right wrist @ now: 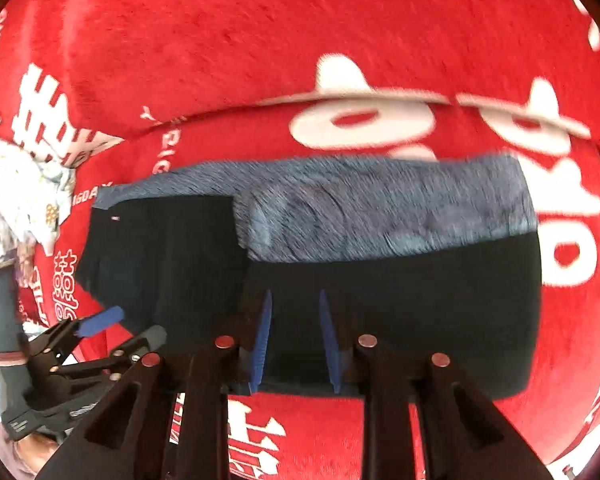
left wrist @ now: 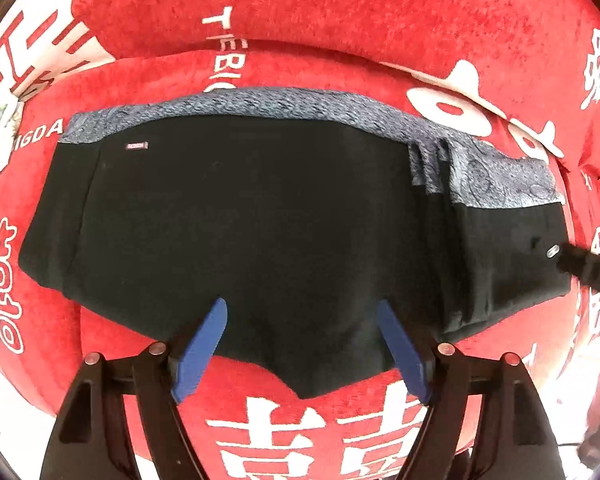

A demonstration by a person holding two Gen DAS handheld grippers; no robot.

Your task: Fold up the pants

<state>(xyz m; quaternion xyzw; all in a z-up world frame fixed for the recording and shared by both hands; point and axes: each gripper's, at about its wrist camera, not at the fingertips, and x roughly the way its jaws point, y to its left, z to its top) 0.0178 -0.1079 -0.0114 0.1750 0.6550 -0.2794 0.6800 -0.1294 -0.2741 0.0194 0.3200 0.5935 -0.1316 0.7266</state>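
Black pants point(left wrist: 260, 220) lie folded on a red blanket point(left wrist: 340, 8), grey waistband point(left wrist: 260, 102) on the far edge. Left tongs point(left wrist: 302, 312) hover spread wide above the near hem, holding nothing; right tongs point(right wrist: 294, 304), narrowly parted, empty, poise over the doubled end, probably to smooth it.

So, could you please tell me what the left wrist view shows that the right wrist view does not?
Only the left wrist view shows the small red label on the pants and the left gripper from behind, jaws wide above the pants' near edge. Only the right wrist view shows a sleeved arm and the right gripper, jaws narrow with nothing visibly pinched. Both show the black pants with the grey band on the red blanket.
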